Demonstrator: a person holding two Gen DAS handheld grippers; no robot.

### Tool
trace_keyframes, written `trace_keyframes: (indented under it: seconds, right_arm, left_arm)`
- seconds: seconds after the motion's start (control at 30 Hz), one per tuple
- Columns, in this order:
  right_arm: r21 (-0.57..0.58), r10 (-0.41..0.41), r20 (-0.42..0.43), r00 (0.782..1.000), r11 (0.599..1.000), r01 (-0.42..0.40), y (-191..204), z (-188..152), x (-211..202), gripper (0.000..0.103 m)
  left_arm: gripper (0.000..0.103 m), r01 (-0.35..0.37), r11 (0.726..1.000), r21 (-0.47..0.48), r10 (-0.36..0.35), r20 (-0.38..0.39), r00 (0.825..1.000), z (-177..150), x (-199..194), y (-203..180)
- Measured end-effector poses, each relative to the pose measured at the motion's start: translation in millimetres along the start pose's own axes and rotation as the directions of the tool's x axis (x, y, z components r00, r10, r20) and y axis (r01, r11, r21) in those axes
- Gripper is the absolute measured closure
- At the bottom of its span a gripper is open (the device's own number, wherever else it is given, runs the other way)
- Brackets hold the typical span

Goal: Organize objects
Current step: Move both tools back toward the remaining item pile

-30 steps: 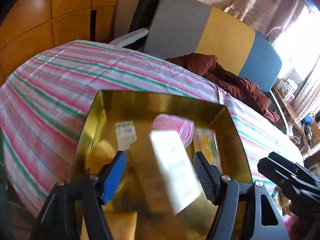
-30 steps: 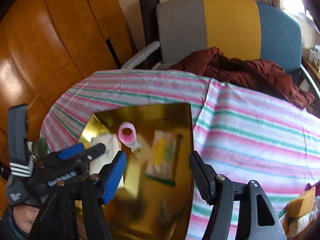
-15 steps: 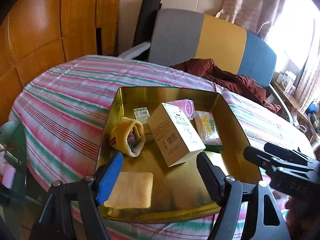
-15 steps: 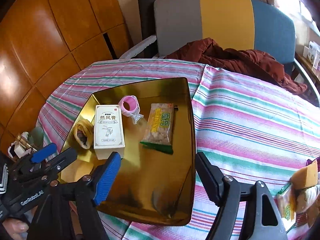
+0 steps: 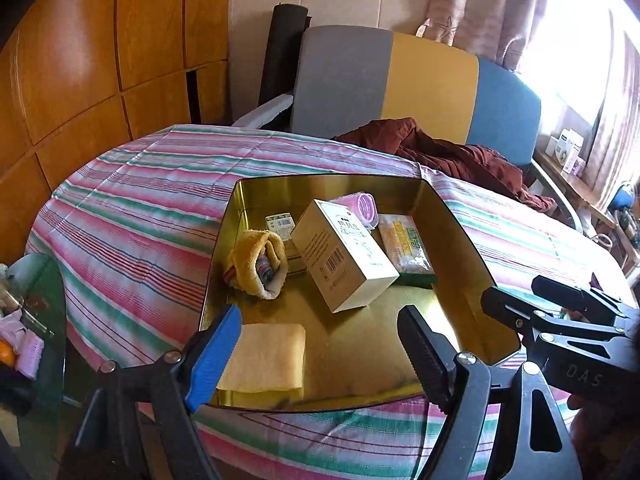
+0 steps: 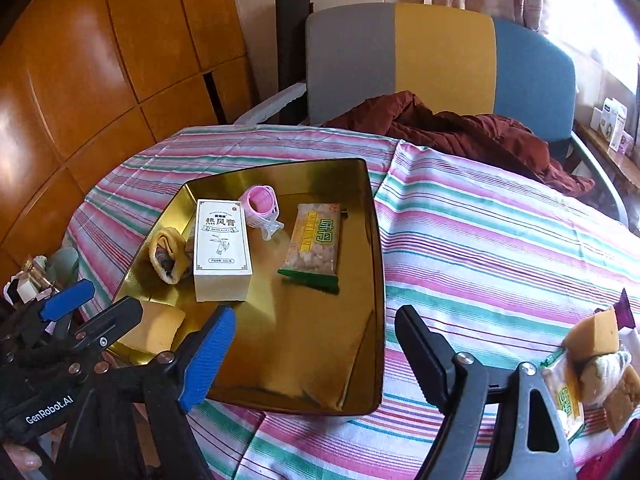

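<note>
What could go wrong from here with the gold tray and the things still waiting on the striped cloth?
1. The gold metal tray lies close to the table's near edge; a nudge could slide it off.
2. The leftover pile of sponge pieces and snack packets also sits near the edge and could get knocked down.
3. The white cardboard box leans on other items and may topple.

Ahead of the left gripper's (image 5: 320, 344) opening, empty jaws: tin tray (image 5: 460, 216) on the striped tablecloth (image 5: 140, 216). In the tray, nearest the left jaw, sponge (image 5: 264, 356); beyond it, rolled cloth (image 5: 260, 264); ahead between the jaws, carton (image 5: 344, 256); behind that, hair roller (image 5: 362, 206); right of the carton, snack packet (image 5: 406, 244). Beyond the right jaw, right gripper (image 6: 310, 344), also opening and empty. Behind the table, chair (image 5: 420, 84) with a garment (image 5: 452, 154).
</note>
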State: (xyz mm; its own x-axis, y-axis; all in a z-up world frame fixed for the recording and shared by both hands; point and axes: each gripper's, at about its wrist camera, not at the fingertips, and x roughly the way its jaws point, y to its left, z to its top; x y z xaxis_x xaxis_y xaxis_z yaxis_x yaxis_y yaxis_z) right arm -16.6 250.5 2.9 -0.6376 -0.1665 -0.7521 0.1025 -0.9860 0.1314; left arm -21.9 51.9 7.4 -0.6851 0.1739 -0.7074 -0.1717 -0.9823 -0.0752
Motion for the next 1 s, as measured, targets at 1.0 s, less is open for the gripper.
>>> trace_keyframes:
  seconds: [1.0]
  right_arm:
    - [0.138,-0.147,-0.005,0.989,0.98,0.146,-68,-24,-15,0.02]
  left_arm:
    - [0.022,0.025,0.995,0.1,-0.023,-0.02,1.0,-9,-1,-34]
